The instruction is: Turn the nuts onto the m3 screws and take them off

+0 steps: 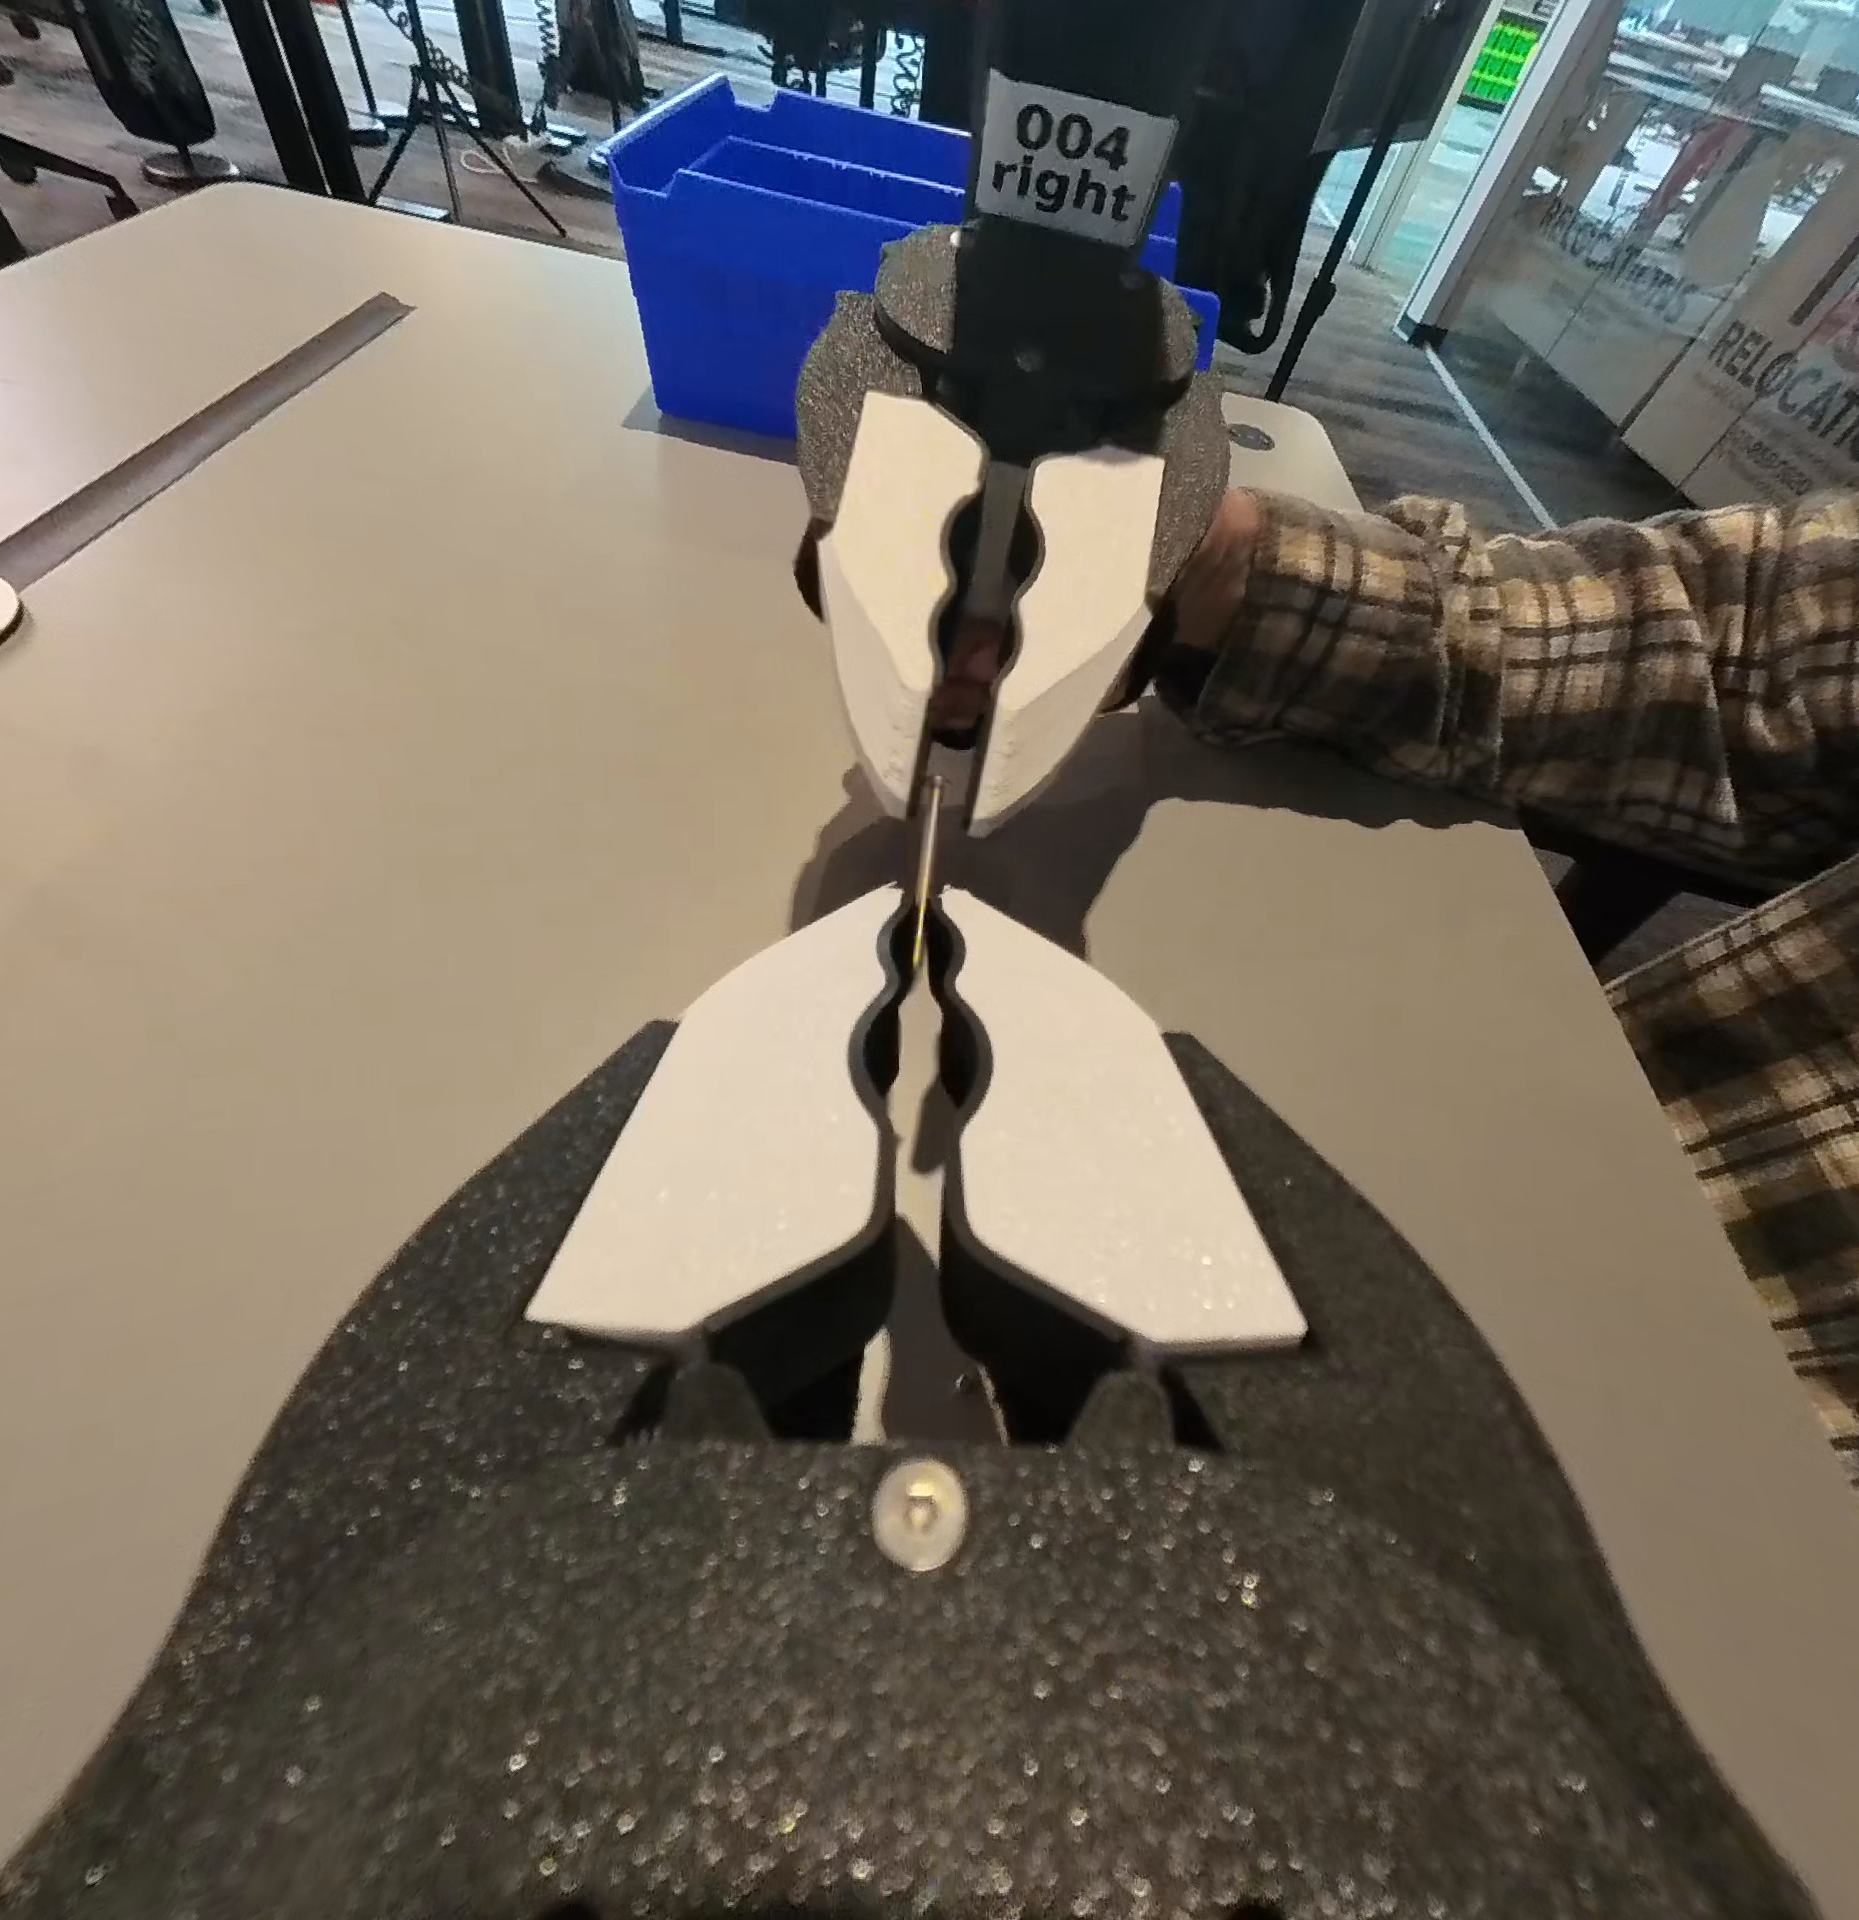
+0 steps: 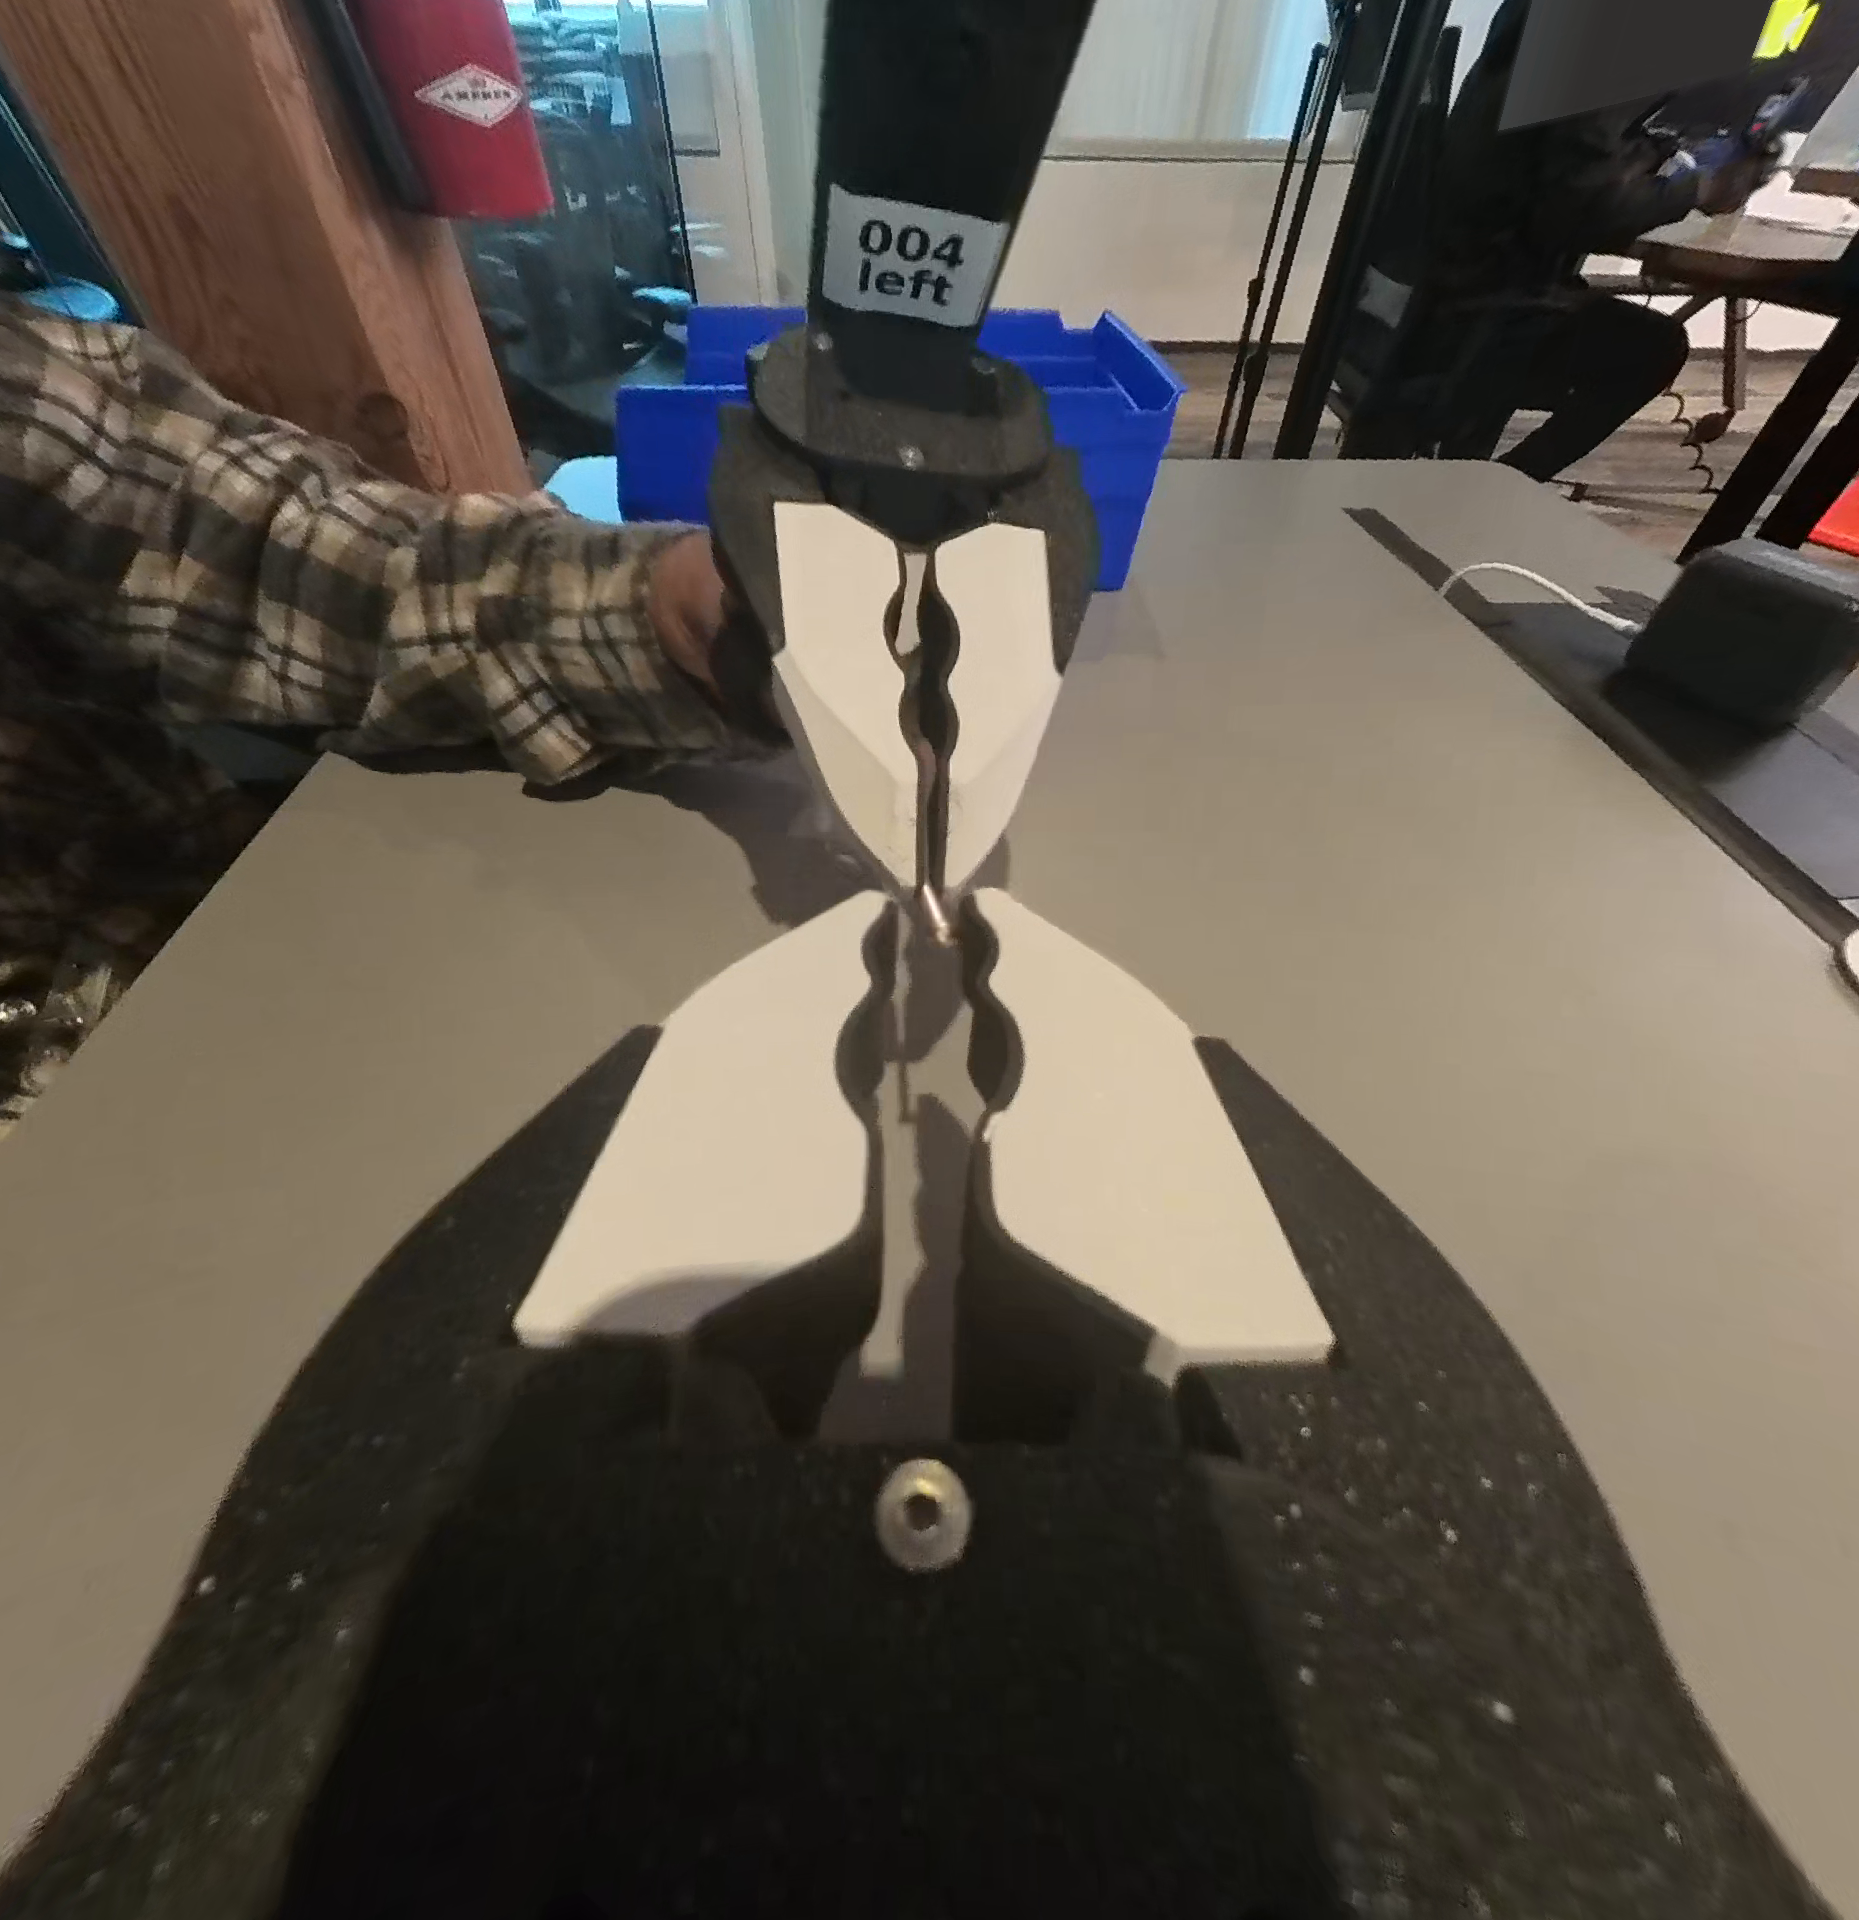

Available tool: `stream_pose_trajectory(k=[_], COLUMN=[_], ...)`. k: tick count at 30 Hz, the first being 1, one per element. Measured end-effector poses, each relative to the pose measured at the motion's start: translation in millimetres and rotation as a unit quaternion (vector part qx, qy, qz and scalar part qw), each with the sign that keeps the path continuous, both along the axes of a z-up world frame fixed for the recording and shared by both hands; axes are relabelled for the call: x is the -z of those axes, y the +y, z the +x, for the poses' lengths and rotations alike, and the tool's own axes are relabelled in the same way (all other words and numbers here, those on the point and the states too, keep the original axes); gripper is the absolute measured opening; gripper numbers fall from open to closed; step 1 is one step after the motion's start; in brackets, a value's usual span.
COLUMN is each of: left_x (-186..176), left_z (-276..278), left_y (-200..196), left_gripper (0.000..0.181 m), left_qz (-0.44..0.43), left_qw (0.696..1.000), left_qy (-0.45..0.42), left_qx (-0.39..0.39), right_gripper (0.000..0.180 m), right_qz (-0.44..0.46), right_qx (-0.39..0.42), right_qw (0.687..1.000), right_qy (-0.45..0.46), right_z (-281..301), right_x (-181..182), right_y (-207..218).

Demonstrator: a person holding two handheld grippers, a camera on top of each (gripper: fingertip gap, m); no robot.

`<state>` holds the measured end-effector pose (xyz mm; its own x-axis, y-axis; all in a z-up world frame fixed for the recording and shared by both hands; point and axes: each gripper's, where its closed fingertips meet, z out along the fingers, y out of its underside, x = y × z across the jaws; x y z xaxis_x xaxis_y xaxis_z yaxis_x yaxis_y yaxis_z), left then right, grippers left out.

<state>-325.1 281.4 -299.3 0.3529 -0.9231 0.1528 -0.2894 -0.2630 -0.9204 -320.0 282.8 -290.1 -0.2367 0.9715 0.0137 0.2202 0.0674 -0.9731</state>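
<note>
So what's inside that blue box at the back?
The blue box shows only blue walls and dividers at its top. Its bottom is covered by the left gripper and its own front wall.

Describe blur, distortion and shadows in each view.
Left wrist view: fisheye bends the table edges; own left gripper sharp; soft shadow under the right gripper. Right wrist view: near fingers slightly soft, background blurred, screw small but discernible.

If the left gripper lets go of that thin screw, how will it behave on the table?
The screw looks thin, round and metallic, so it would likely roll on the smooth table. Probably light and stiff. Only the left gripper tips pinch it, so it may slip or pivot.
</note>
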Motion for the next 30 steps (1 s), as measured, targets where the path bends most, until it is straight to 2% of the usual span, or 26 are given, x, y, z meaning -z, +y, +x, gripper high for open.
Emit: stream_pose_trajectory(k=[3,16,21,25,30], left_x=[-1,-8,-15,-34,-83], left_z=[0,-2,-6,-15,-34], left_y=[-1,1,6,16,17], left_gripper=[0.001,0.002,0.017,0.034,0.027], left_qz=[0.000,0.004,0.007,0.028,0.057], left_qw=[1.000,1.000,0.999,0.992,0.963], left_qy=[-0.001,-0.022,-0.049,-0.108,-0.257], left_qx=[0.003,-0.002,-0.018,-0.052,-0.061], right_gripper=[0.005,0.004,0.004,0.004,0.004], right_qz=[0.012,0.028,0.013,-0.015,-0.102], right_qx=[0.002,0.011,0.025,0.051,0.098], right_qw=[1.000,1.000,1.000,0.997,0.976], right_qy=[-0.004,-0.008,0.009,0.050,0.168], right_z=[-1,-2,-2,-2,-4], right_x=[1,-1,-5,-14,-50], right_y=[0,0,5,15,27])
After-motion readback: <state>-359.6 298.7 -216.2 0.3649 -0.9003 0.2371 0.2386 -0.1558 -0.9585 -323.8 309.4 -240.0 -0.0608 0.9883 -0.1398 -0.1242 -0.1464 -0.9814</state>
